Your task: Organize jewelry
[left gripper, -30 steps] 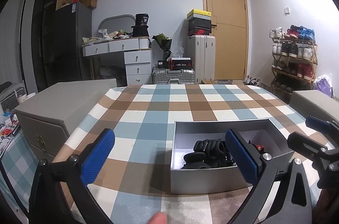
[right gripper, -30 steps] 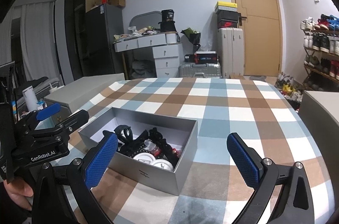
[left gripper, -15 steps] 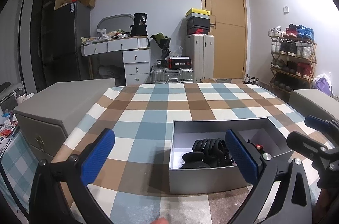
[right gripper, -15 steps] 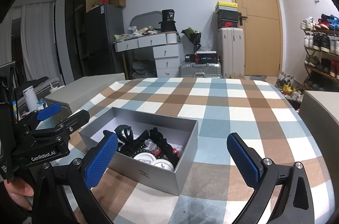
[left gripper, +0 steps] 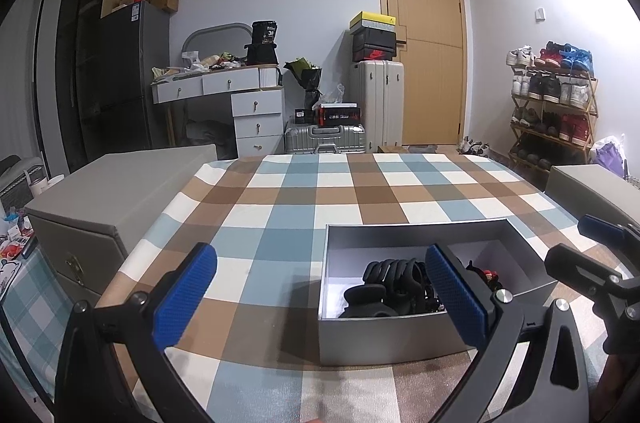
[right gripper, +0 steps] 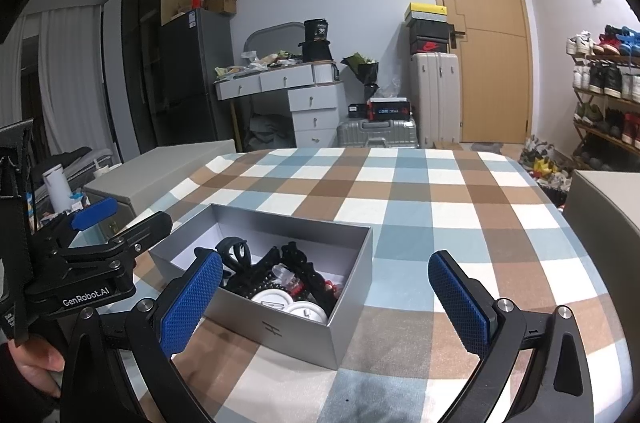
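Note:
An open grey box [left gripper: 400, 337] [right gripper: 296, 333] stands on the checked tablecloth near the front edge. It holds black hair claws [left gripper: 390, 273] [right gripper: 232, 251], dark beads with red bits [right gripper: 316, 283] and two white round lids [right gripper: 274, 299]. My left gripper [left gripper: 320, 299] is open and empty, above the cloth at the box's left end. It also shows in the right wrist view [right gripper: 96, 243]. My right gripper [right gripper: 326, 303] is open and empty, over the box's near right corner. It also shows in the left wrist view [left gripper: 592, 251].
The checked tablecloth [left gripper: 340, 191] stretches away beyond the box. A grey cabinet [left gripper: 108, 191] stands left of the table and another [right gripper: 604, 215] to the right. Suitcases, a dresser and a shoe rack [left gripper: 552, 111] are across the room.
Both grippers have stayed open and nearly still. The left wrist view has shifted slightly, nothing in the box has moved.

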